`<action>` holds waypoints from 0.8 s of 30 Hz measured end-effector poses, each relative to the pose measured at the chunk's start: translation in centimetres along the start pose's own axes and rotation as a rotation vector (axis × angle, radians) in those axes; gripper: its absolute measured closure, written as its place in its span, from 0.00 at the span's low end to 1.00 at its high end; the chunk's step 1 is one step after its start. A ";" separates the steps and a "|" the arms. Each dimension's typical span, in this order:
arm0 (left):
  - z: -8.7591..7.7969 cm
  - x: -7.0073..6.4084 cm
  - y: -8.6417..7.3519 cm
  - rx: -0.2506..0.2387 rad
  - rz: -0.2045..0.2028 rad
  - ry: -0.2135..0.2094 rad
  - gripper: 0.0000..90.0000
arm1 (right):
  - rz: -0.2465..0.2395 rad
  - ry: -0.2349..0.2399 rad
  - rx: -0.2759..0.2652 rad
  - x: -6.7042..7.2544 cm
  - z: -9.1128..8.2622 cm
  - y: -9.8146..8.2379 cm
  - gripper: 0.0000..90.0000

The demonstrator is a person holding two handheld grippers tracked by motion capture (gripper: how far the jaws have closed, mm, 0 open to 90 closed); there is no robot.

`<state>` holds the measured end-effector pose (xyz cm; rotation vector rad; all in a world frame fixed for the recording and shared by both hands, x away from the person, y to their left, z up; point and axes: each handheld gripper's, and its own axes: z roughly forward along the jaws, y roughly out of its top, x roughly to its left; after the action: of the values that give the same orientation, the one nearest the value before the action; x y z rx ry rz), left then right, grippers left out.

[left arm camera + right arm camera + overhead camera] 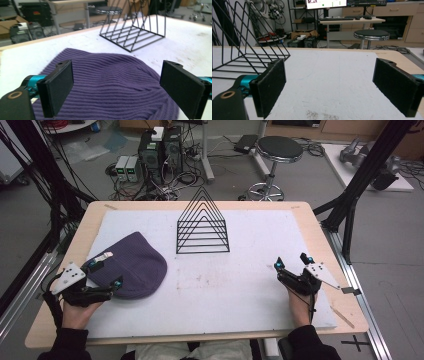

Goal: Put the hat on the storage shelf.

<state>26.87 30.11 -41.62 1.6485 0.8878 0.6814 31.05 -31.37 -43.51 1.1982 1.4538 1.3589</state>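
Purple beanie (131, 266) lies flat on the white mat (225, 285), near the tabletop's (312, 227) left edge and toward its front-left corner. Your left tongs (106, 274) sit level at the beanie's near-left side, jaws spread wide on either side of the knit without pressing it; your left hand (76, 312) rests at the front edge, wrist low. Your right tongs (292, 261) point away from you near the right edge, jaws likewise apart with bare mat between them; your right hand (300, 306) lies flat on the mat. Wire rack (202, 227) stands upright toward the far edge, midway across, well apart from both tongs. Left gripper view: the beanie's ribbing (112, 85) at close range. Right gripper view: a monitor (325, 3) and desk (350, 21) beyond the stool (371, 35).
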 end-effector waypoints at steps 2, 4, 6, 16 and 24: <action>0.2 -0.1 -0.1 0.015 0.005 -0.013 0.14 | -0.004 0.000 -0.001 0.0 0.0 0.0 0.12; 0.3 -0.1 -0.1 0.032 0.020 -0.017 0.14 | -0.006 0.004 -0.001 0.1 0.0 0.0 0.12; 0.4 -0.1 -0.2 0.046 0.029 -0.019 0.14 | -0.007 0.006 0.002 0.1 0.0 0.0 0.12; 1.1 -0.5 -0.6 0.106 0.071 -0.058 0.14 | -0.020 0.012 0.004 0.2 0.0 0.0 0.12; 2.1 -1.3 -1.0 0.187 0.102 -0.136 0.14 | -0.020 0.013 0.006 0.1 0.0 0.0 0.12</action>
<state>27.66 28.03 -43.07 1.8946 0.7929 0.5610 31.00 -31.23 -43.52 1.1777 1.4761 1.3526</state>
